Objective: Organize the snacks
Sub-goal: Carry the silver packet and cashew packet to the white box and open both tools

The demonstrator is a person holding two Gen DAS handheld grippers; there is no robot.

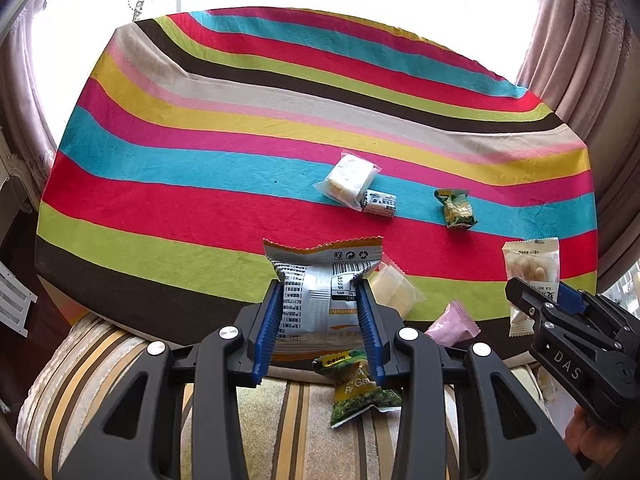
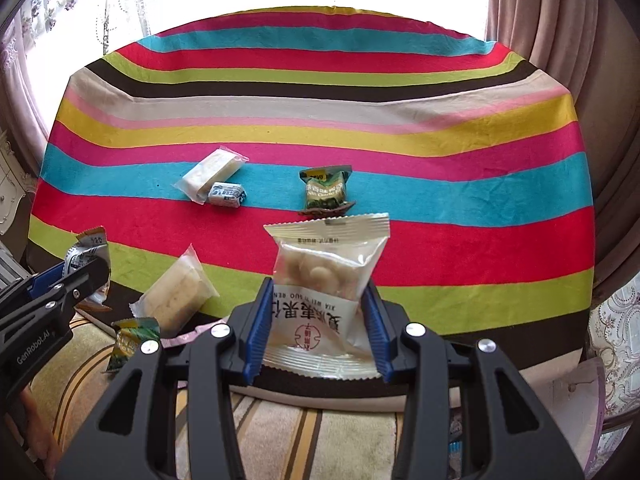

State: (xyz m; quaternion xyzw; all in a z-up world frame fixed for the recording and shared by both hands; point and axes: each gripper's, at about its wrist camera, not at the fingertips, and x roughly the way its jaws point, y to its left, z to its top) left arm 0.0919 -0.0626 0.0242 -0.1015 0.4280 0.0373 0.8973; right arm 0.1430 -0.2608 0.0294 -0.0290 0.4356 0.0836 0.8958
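Note:
My left gripper [image 1: 322,284] is shut on a silver and orange snack packet [image 1: 316,300], held above the near table edge. My right gripper [image 2: 320,292] is shut on a white packet of pale nuts [image 2: 326,280]; that white packet [image 1: 530,272] and right gripper [image 1: 532,300] also show at the right of the left wrist view. On the striped cloth lie a clear-wrapped white bar [image 2: 212,174], a small blue-white candy [image 2: 226,193] touching it, and a green packet [image 2: 325,190]. Near the front edge lie a clear-wrapped beige cake [image 2: 176,300], a pink packet [image 1: 454,326] and another green packet [image 1: 358,392].
The table wears a bright striped cloth [image 1: 200,208]. A striped cushioned seat [image 1: 120,380] sits below the near edge, with the second green packet on it. Curtains [image 1: 580,60] hang at the right and behind. White furniture [image 2: 8,184] stands at the left.

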